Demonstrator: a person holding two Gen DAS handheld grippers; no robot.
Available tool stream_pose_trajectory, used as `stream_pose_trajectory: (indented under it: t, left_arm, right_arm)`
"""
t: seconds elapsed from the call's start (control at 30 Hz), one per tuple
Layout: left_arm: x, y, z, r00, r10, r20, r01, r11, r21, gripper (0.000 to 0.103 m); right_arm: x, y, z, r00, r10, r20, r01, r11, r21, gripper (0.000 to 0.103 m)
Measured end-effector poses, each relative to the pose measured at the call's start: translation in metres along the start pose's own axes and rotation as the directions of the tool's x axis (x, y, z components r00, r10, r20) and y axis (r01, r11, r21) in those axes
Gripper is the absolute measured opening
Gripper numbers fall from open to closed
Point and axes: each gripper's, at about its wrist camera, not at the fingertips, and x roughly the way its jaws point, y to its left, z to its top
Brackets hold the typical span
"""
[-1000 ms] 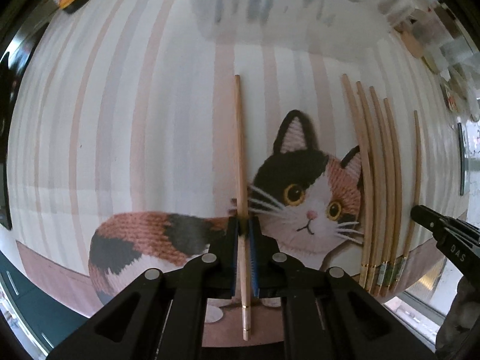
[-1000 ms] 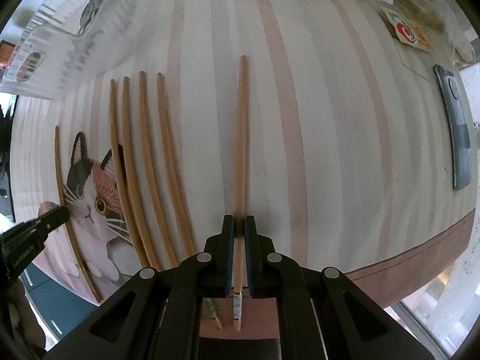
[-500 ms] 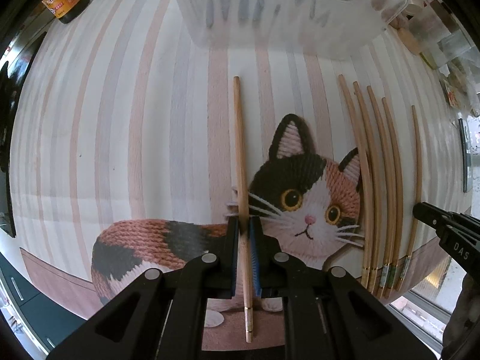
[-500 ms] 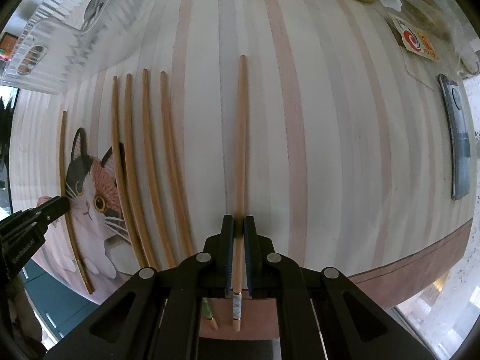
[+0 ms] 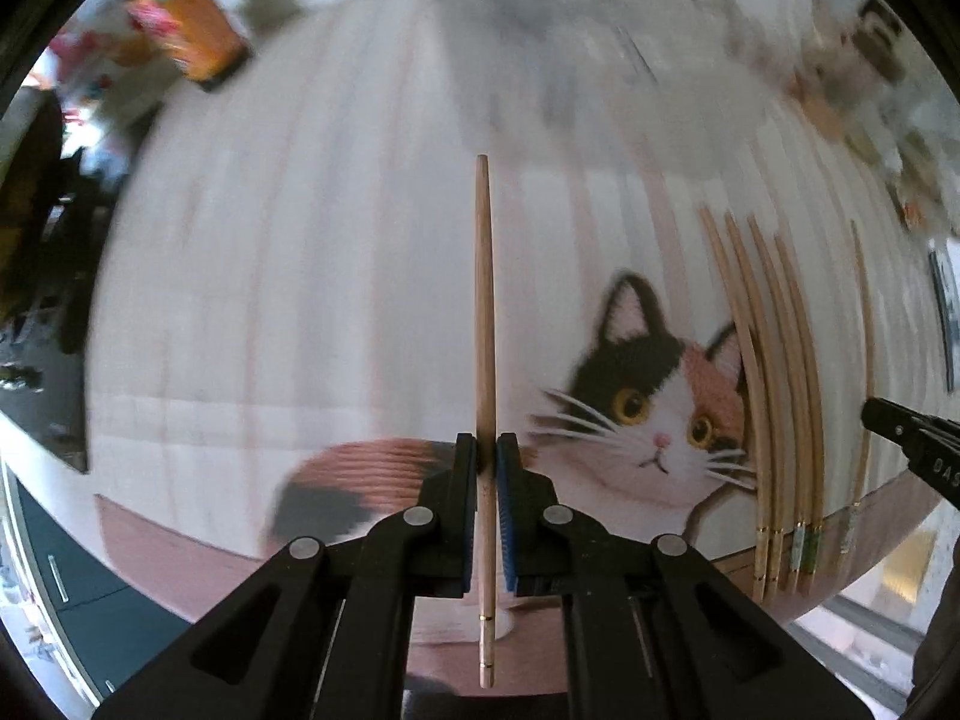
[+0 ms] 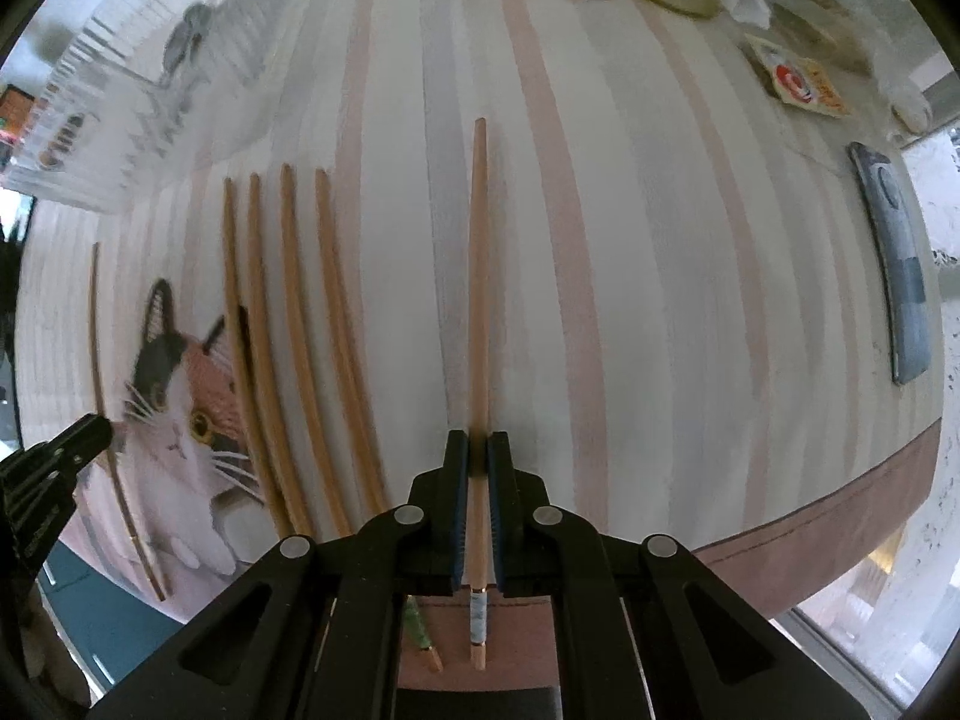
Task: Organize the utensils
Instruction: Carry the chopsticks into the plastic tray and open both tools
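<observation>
Beside the cat printed on the striped mat [image 5: 654, 396], stock as I find it:

Item one: my left gripper [image 5: 486, 450], jaws closed on a single wooden chopstick [image 5: 485, 324]. The stick runs straight out ahead of my pads, tip away from me, banded butt end hanging behind them. It sits to the far side of the cat's tail from the face. The background is blurred, the stick sharp.

Item two: my right gripper [image 6: 478, 450], jaws likewise clamped on another chopstick [image 6: 478, 300], on the side of the cat away from the tail, over bare stripes.

Item three: a row of four chopsticks [image 5: 774, 360] lying across the cat's ear, with a fifth chopstick [image 5: 864, 360] just beyond them.

Item four: a clear plastic bin [image 6: 120, 90] past the cat's ears, presumably the destination.

Hazards, as I judge them:
- Both grips are narrow pinches near the butt end. The long free end gives leverage, so a quick swing could pivot a stick in my pads or drop it.
- A tilted stick could catch the bin's rim and be knocked loose.
- A dropped stick may roll into the laid row and scatter it.
- My two grippers are close; crossing paths risks clashing sticks.
</observation>
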Motion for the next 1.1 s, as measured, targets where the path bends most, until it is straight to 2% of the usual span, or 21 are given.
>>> stream_pose_trajectory:
  t: [0.17,0.27,0.43,0.5,0.6,0.73,0.9,0.97,1.03,1.1]
  left_arm:
    - [-0.065,0.033,0.01,0.99,0.011,0.138,0.0,0.997,-0.075,0.004]
    - [-0.107,0.048,0.025,0.974,-0.005,0.228,0.028,0.995,-0.098,0.004]
    - [-0.165,0.062,0.068,0.936,-0.091,0.34,0.128,0.988,-0.087,0.004]
    - [-0.176,0.061,0.087,0.927,-0.139,0.349,0.174,0.982,-0.071,0.004]
    - [-0.179,0.057,0.127,0.92,-0.211,0.33,0.241,0.969,-0.051,0.004]
    - [-0.151,0.045,0.179,0.932,-0.281,0.23,0.297,0.954,-0.037,0.004]
    - [-0.101,0.033,0.225,0.951,-0.297,0.088,0.301,0.953,-0.039,0.005]
    - [-0.084,0.029,0.234,0.961,-0.275,0.034,0.277,0.96,-0.048,0.005]
    - [-0.075,0.028,0.236,0.964,-0.265,0.014,0.265,0.962,-0.057,0.006]
    - [-0.075,0.029,0.232,0.97,-0.24,0.031,0.242,0.969,-0.056,0.007]
  right_arm:
    - [-0.043,0.008,0.007,0.995,0.039,0.089,-0.037,0.999,-0.028,0.006]
    - [-0.08,0.018,0.019,0.984,0.095,0.149,-0.087,0.995,-0.056,0.006]
    - [-0.145,0.044,0.06,0.945,0.213,0.247,-0.187,0.974,-0.127,0.006]
    - [-0.167,0.059,0.083,0.928,0.251,0.275,-0.214,0.964,-0.16,0.006]
    - [-0.183,0.081,0.12,0.912,0.282,0.298,-0.233,0.954,-0.19,0.006]
    - [-0.177,0.102,0.172,0.913,0.305,0.27,-0.263,0.947,-0.183,0.006]
    - [-0.144,0.114,0.216,0.932,0.301,0.201,-0.276,0.951,-0.143,0.006]
    - [-0.129,0.122,0.226,0.943,0.292,0.161,-0.269,0.952,-0.149,0.007]
    - [-0.114,0.127,0.236,0.956,0.268,0.118,-0.251,0.957,-0.144,0.007]
    - [-0.106,0.127,0.241,0.964,0.242,0.114,-0.226,0.964,-0.139,0.009]
